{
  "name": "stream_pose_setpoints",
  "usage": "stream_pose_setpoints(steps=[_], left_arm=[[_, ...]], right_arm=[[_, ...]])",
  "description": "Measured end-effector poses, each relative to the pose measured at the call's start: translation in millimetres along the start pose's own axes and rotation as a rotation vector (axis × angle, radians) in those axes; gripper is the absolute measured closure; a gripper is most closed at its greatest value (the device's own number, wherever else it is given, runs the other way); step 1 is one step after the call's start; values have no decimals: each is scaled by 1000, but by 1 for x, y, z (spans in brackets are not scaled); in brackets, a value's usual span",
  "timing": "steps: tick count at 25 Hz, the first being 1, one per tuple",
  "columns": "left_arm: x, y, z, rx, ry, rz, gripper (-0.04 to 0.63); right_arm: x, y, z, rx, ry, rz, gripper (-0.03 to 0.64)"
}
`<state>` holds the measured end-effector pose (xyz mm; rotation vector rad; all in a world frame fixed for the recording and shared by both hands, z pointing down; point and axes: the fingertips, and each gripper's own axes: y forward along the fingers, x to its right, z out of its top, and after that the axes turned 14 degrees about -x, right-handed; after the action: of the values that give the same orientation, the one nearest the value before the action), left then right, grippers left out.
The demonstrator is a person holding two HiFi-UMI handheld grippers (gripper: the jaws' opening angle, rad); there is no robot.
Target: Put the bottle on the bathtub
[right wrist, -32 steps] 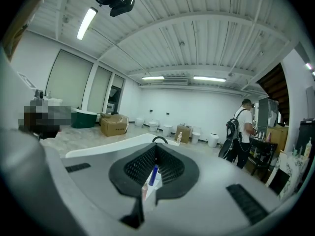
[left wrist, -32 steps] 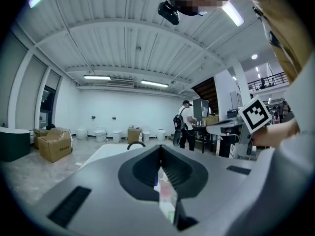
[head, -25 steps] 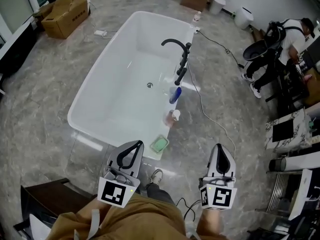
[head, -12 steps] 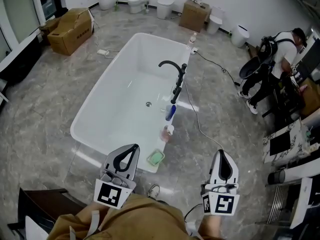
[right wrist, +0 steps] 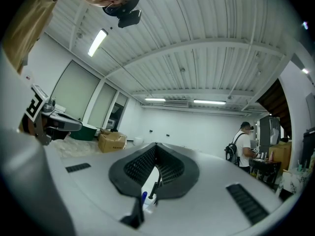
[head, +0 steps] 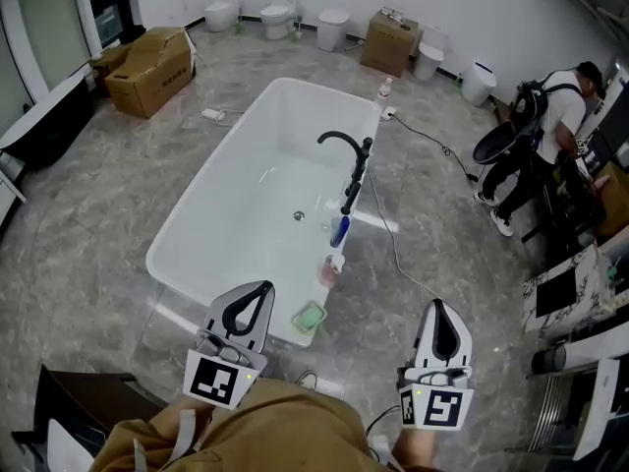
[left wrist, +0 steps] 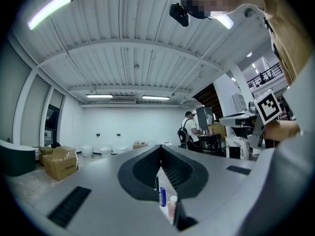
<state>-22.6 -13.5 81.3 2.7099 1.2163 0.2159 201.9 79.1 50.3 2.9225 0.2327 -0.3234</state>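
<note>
Bottle first: the small pink plastic bottle with a white cap (head: 330, 270) stands upright on the right rim of the white freestanding bathtub (head: 208, 170), toward its near end. Just beyond it on the same rim stands a slim blue bottle (head: 340, 231), and farther along is the black curved faucet (head: 346, 155). Nearer to me, at the tub's near right corner, lies a green soap dish (head: 308, 316).

I judge the pink bottle light and stiff, likely slick if the rim is wet, and easy to topple on that narrow ledge. I would pinch it across the body below the cap, never by the cap.

My left claw (head: 263, 288) and my right claw (head: 437, 306) are both pressed together with nothing between the pads. They are held level on the near side of the tub, well apart from the bottle. Judging by where it stands, the placing looks done.
</note>
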Motion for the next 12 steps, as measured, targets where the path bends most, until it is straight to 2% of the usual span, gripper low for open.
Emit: stream_pose_setpoints(steps=[12], left_arm=[[-4, -13, -3, -12, 23, 42, 589]], right_arm=[[-12, 1, 8, 27, -7, 39, 613]])
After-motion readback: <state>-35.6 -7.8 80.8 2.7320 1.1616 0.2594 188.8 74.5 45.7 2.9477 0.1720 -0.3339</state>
